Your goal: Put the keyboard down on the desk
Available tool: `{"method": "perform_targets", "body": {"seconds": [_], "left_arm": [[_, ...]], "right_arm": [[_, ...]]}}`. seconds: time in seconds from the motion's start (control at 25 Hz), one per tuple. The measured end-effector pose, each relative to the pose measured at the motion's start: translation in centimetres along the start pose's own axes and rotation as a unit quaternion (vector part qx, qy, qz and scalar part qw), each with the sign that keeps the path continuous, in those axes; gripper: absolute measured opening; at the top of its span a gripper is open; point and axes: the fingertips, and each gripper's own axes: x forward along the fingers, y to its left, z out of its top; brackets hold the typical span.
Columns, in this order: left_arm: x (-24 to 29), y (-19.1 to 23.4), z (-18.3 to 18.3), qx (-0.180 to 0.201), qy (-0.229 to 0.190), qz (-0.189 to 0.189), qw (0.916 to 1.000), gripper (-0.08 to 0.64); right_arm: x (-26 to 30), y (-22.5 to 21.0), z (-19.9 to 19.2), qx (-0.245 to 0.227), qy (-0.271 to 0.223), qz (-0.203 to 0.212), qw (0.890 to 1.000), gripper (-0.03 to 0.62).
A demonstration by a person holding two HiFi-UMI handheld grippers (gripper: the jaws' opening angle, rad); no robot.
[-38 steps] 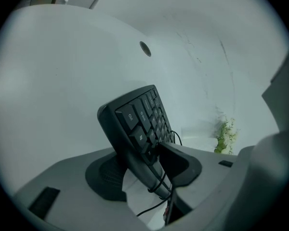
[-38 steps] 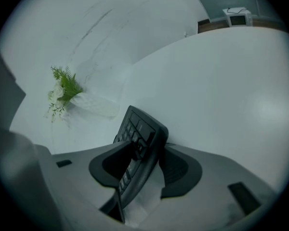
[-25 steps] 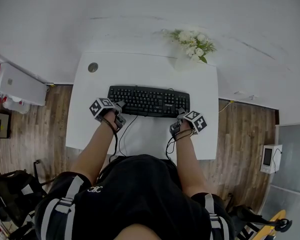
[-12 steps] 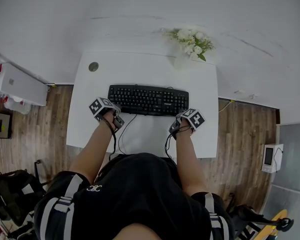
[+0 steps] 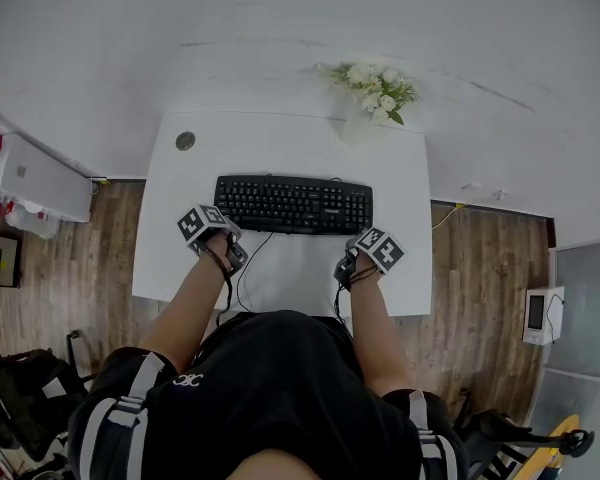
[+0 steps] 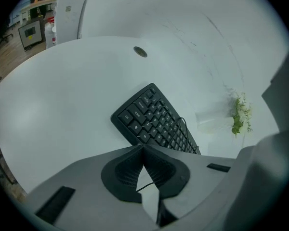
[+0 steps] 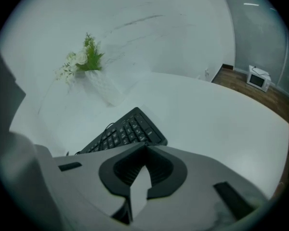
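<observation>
A black keyboard (image 5: 293,204) lies flat on the white desk (image 5: 280,148), its cable trailing toward the near edge. It shows as well in the left gripper view, where the keyboard (image 6: 154,121) lies just beyond the jaws, and in the right gripper view as the keyboard (image 7: 123,133). My left gripper (image 5: 232,239) sits off the keyboard's near left corner, shut and empty. My right gripper (image 5: 352,249) is off the near right corner, also shut with nothing in it. Neither touches the keyboard.
A white vase of flowers (image 5: 372,96) stands at the desk's back right. A round cable hole (image 5: 185,140) is at the back left. A white cabinet (image 5: 35,178) stands left of the desk, on wooden floor (image 5: 480,288).
Both grippers have drawn back from the keyboard's ends toward the person and have closed. The keyboard stays on the desk.
</observation>
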Motion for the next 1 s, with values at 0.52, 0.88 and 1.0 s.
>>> {"method": "perform_targets", "body": {"seconds": [0.52, 0.88, 1.0], "left_arm": [[-7.4, -6.9, 1.7, 0.256, -0.167, -0.097, 0.9472, 0.002], [-16.6, -12.2, 1.5, 0.473, -0.331, -0.104, 0.8095, 0.002], [-19.8, -13.9, 0.6, 0.507, -0.369, -0.127, 0.7681, 0.002]], "right_arm": [[-8.4, 12.1, 1.1, -0.234, -0.152, 0.159, 0.947, 0.005], [-16.5, 17.5, 1.1, -0.307, -0.298, 0.195, 0.883, 0.002], [-19.8, 19.4, 0.6, -0.322, -0.341, 0.217, 0.856, 0.002]]}}
